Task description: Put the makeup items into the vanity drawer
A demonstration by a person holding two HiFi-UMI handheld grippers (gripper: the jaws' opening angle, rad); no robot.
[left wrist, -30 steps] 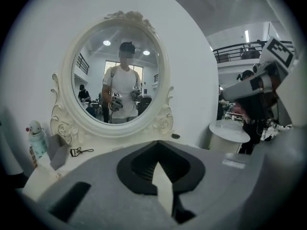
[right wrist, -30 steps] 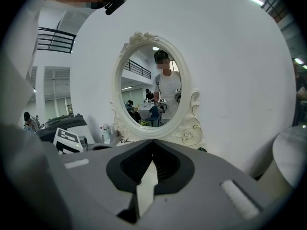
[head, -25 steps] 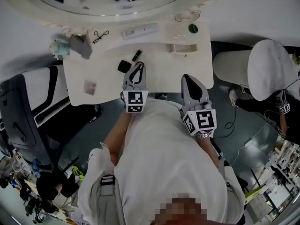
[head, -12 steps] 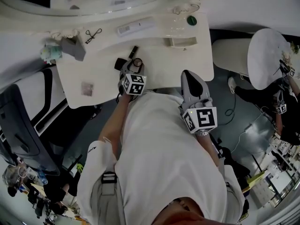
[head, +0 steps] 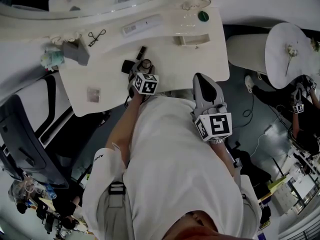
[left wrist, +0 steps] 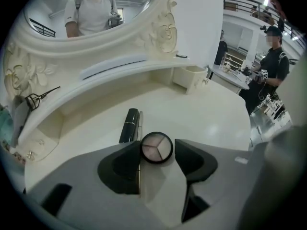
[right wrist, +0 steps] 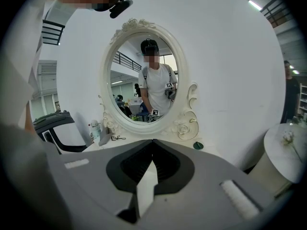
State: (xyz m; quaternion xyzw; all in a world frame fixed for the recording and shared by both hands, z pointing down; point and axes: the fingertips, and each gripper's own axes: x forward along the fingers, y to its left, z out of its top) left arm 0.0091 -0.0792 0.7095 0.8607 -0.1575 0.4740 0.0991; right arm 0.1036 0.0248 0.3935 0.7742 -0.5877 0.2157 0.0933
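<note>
Left gripper [left wrist: 157, 148] is tipped down onto the bench [left wrist: 206, 114] close to its front edge, about midway along. Its jaws have just been opening and stand apart. A round eyeshadow compact [left wrist: 156, 147] lies flat on the bench between them; the left pad is at its rim, the right pad is clear of it, so I read no grip. My right gripper [right wrist: 152, 143] is closed on nothing, held off the bench in front of the front edge, to the right.

Just beyond the compact a black lipstick tube [left wrist: 129, 124] lies on the bench, pointing toward the back edge. Further back, on the raised shelf along the back edge, an eyelash curler [head: 96, 34] sits toward the left end. The small open-topped vanity drawer [head: 192, 39] stands toward the right end, with a green round lid [head: 202, 16] behind it. An oval mirror [right wrist: 144, 75] rises at the very back.
</note>
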